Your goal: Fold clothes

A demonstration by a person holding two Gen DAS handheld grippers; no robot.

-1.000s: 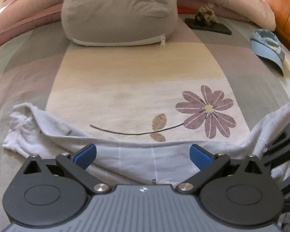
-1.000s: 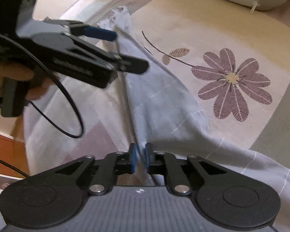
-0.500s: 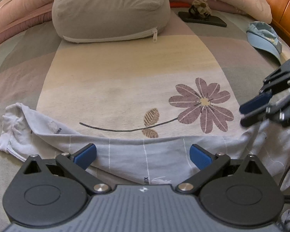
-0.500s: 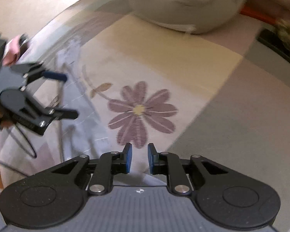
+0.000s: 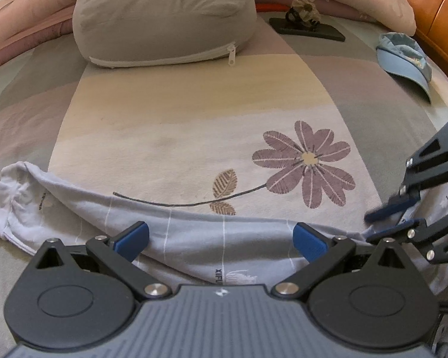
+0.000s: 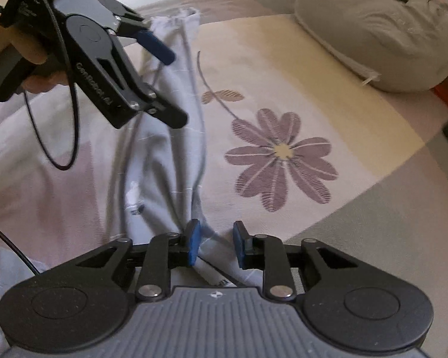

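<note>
the pale blue garment (image 5: 194, 238) lies stretched in a long band across the bed (image 5: 194, 113), below the printed flower (image 5: 307, 167). the left gripper (image 5: 221, 234) hangs over its middle, jaws wide, cloth under the gap. the right gripper (image 6: 214, 243) sits at the garment's end, jaws narrow and just closing a little, a fold between them, pads not pressing.

A bed (image 5: 194, 113) carries everything, its sheet in cream, grey and mauve blocks with a printed purple flower. On it lie a pale blue garment (image 5: 194, 238) (stretched long across the near part), a grey pillow (image 5: 164, 18) at the far end, a dark flat object (image 5: 307, 29) and a light-blue cap (image 5: 403, 56).
</note>
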